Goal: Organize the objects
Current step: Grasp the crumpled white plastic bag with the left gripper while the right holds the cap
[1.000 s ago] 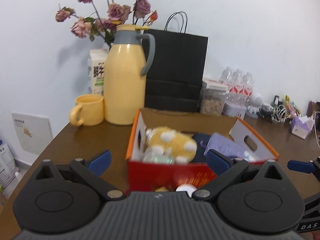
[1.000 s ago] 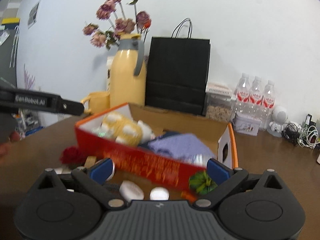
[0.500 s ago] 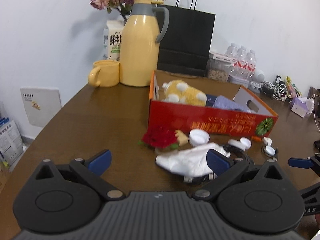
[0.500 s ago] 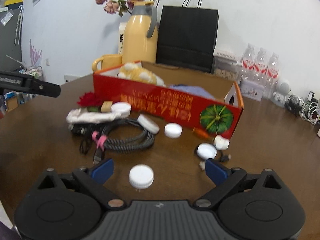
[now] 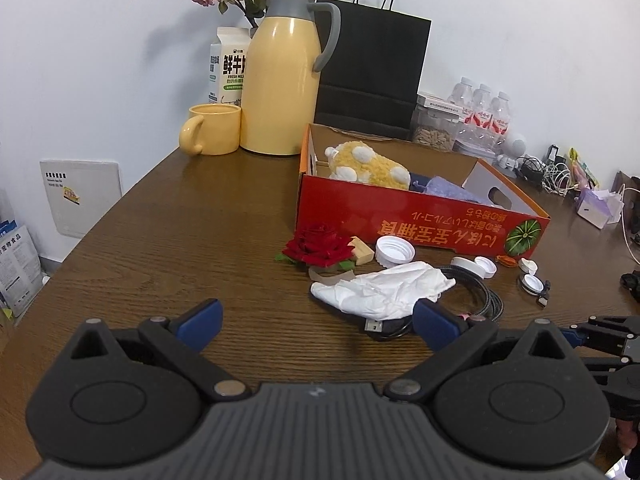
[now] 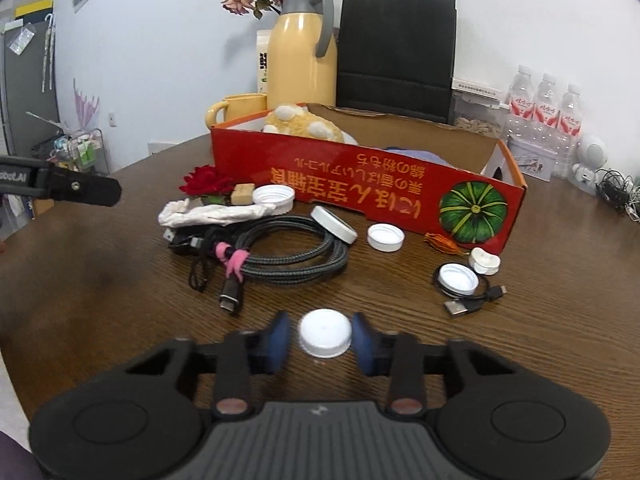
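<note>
A red cardboard box (image 5: pixel 420 216) holds a yellow spotted plush (image 5: pixel 366 166) and purple cloth; it also shows in the right wrist view (image 6: pixel 360 184). In front of it lie a red rose (image 6: pixel 206 180), crumpled white tissue (image 6: pixel 216 213), a coiled black cable (image 6: pixel 288 254) and several white caps. My right gripper (image 6: pixel 325 339) has its blue pads almost closed around a white cap (image 6: pixel 325 338) on the table; a small gap shows each side. My left gripper (image 5: pixel 316 316) is open and empty, above the table near the tissue (image 5: pixel 384 290).
A yellow jug (image 5: pixel 280 72), yellow mug (image 5: pixel 212 128), milk carton (image 5: pixel 226 66), black paper bag (image 5: pixel 370 68) and water bottles (image 5: pixel 484 114) stand at the back. A small USB cable (image 6: pixel 472 300) lies right of my right gripper. The table edge runs along the left.
Both grippers pulled back and down from the box, bringing the items in front of it into view. My right gripper's fingers closed in from wide open around the white cap.
</note>
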